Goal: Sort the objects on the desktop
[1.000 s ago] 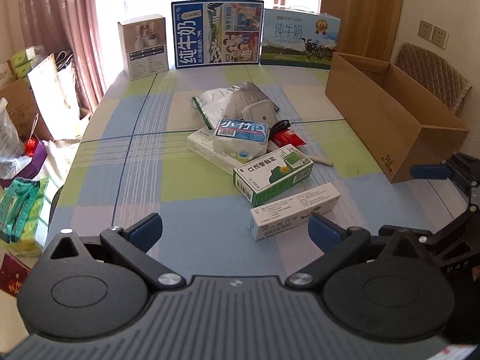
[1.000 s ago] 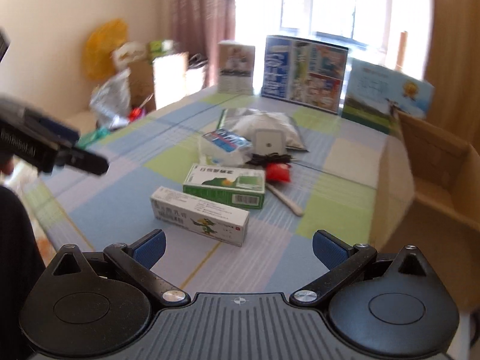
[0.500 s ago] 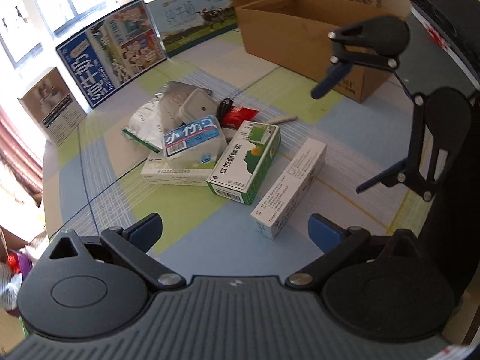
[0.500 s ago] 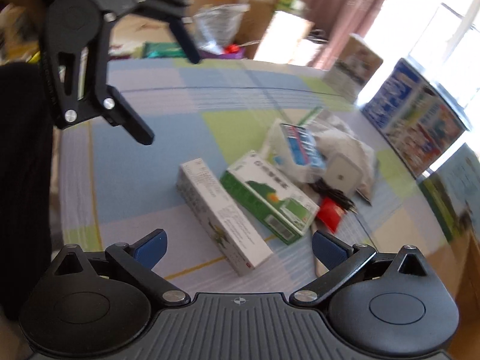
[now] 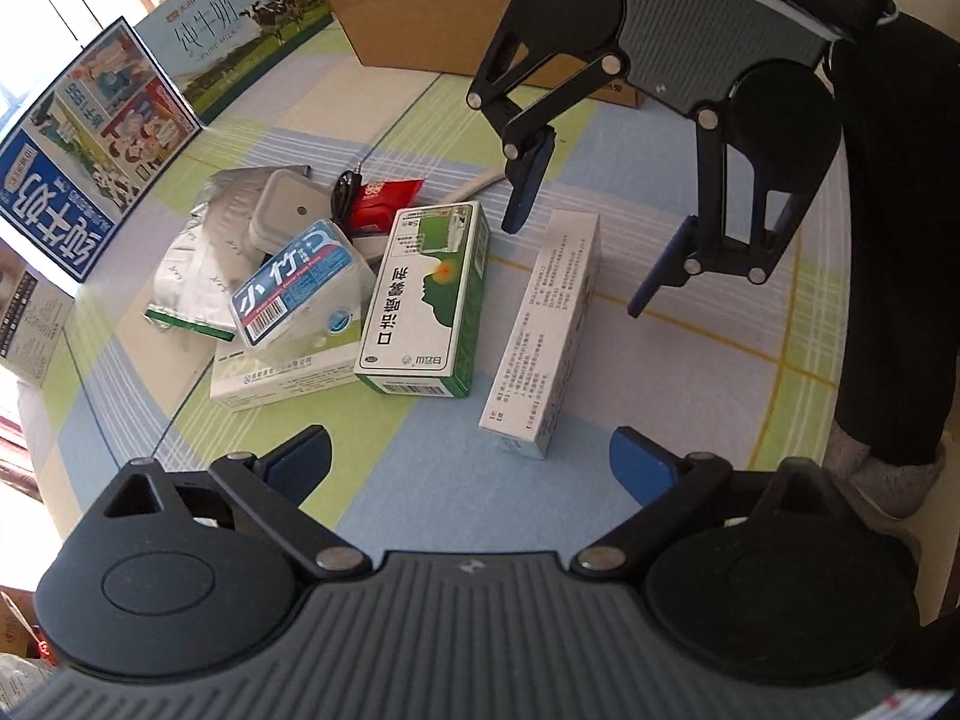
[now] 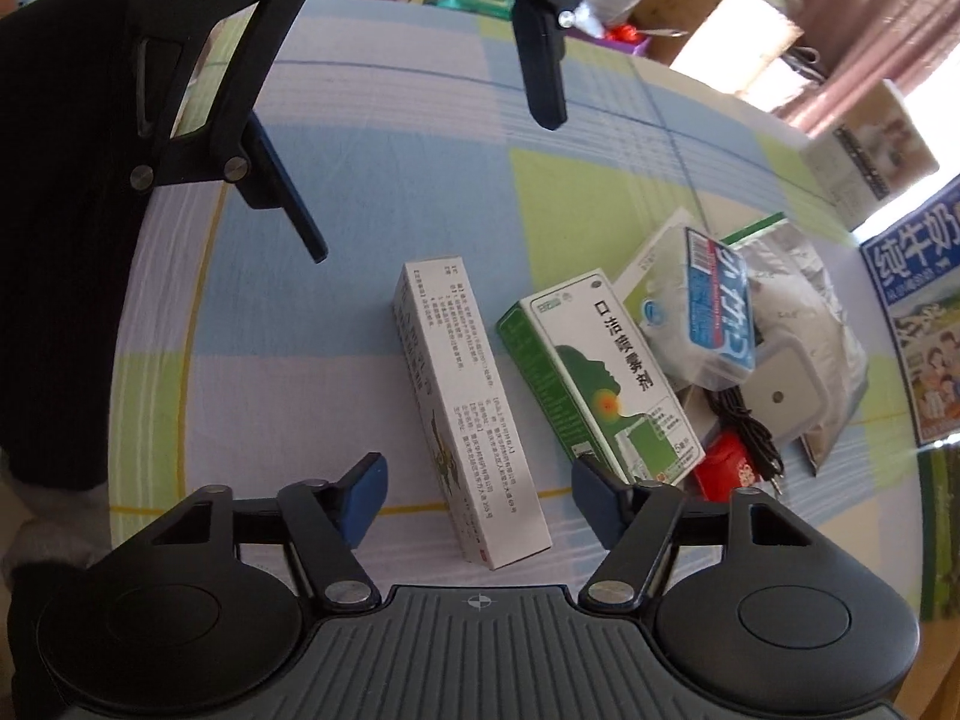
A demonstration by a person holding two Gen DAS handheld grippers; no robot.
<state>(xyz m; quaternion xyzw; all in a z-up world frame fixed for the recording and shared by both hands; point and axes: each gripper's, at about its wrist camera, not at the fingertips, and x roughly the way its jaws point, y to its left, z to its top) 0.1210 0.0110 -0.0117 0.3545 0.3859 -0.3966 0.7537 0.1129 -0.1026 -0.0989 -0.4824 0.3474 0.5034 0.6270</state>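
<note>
The right tool (image 6: 477, 489), blades apart, straddles the near end of a long white box (image 6: 465, 402) lying flat on the table (image 6: 384, 198), its length running straight away from it. Opposite, the left tool (image 6: 438, 180) hovers open over the far end.

The green box (image 6: 600, 384) reads "口洁喷雾剂". The tissue pack (image 5: 297, 285) carries a large "竹" and a barcode. The blue carton (image 5: 90, 144) and the green carton (image 5: 240, 30) both read "纯牛奶". The fine print on the white box (image 6: 462, 396) is too small to read.
</note>
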